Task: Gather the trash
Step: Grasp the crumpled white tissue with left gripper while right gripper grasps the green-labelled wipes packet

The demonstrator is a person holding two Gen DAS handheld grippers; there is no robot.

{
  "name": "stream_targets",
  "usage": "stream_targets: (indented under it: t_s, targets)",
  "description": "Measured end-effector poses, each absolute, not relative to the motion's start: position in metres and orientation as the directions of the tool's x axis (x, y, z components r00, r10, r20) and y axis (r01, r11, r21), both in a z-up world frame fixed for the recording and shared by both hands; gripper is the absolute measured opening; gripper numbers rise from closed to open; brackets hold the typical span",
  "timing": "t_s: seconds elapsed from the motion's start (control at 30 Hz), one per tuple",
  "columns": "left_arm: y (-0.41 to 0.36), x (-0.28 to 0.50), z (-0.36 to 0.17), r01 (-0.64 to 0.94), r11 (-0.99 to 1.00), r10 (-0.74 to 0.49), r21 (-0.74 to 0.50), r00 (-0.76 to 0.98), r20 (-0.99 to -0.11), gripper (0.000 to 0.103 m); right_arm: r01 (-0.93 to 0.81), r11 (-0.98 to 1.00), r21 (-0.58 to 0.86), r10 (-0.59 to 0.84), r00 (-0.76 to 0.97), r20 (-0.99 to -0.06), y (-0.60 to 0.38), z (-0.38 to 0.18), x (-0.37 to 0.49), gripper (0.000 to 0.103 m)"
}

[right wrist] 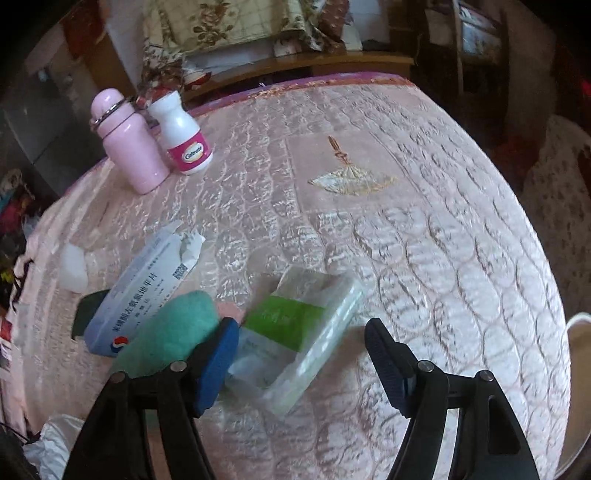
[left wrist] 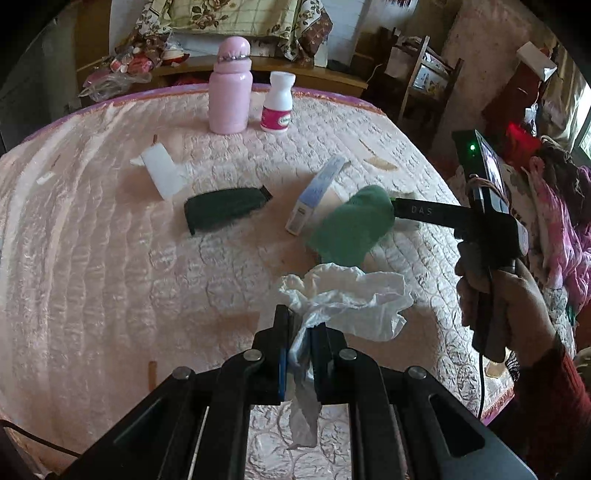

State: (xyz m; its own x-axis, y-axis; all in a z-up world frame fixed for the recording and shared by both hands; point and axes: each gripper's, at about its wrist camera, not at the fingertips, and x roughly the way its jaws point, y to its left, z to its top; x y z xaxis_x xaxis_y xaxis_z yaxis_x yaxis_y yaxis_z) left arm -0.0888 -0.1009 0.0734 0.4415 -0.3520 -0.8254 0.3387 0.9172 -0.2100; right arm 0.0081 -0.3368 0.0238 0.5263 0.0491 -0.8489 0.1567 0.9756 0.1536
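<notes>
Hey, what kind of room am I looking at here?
Most likely a bedroom in a home: the things lie on a pink quilted mattress, a floral quilt is heaped beyond it, and a wooden chair stands beside it.

Pink quilted mattress (left wrist: pixel 110 258) before wooden headboard (left wrist: pixel 295 74).

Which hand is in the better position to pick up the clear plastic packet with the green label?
The right. Its tongs stand open just over the clear packet, with nothing between the pads. The left tongs are shut on the white plastic bag, so they are busy.
</notes>
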Motion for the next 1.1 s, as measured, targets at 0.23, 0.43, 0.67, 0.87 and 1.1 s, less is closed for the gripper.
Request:
stream_targets:
  t_s: [0.23, 0.43, 0.67, 0.87, 1.1]
  targets:
    - [-0.114, -0.103, 0.072, 0.367, 0.906, -0.367, -0.213, 0.426, -0.827, 0.011, 0.068, 0.971, 0.231, 0.162, 0.525, -0.836, -0.351, 0.044, -0.028, 0.021]
    - [-0.129, -0.110, 0.068, 0.387, 0.893, -0.386, -0.228, 0.402, -0.830, 0.011, -0.019, 0.928, 0.372, 0.346, 0.417, -0.841, -0.375, 0.039, -0.076, 0.021]
    - [-0.143, -0.115, 0.071, 0.405, 0.887, -0.392, -0.223, 0.402, -0.828, 0.011, 0.167, 0.962, 0.218, 0.118, 0.467, -0.876, -0.410, 0.043, -0.091, 0.026]
    - [-0.148, -0.112, 0.073, 0.409, 0.887, -0.388, -0.213, 0.411, -0.825, 0.011, 0.201, 0.922, 0.332, 0.196, 0.499, -0.844, -0.416, 0.047, -0.097, 0.082]
    - [-0.146, -0.115, 0.071, 0.406, 0.894, -0.371, -0.192, 0.427, -0.825, 0.011, 0.200, 0.943, 0.266, 0.136, 0.497, -0.857, -0.379, 0.038, -0.058, 0.081]
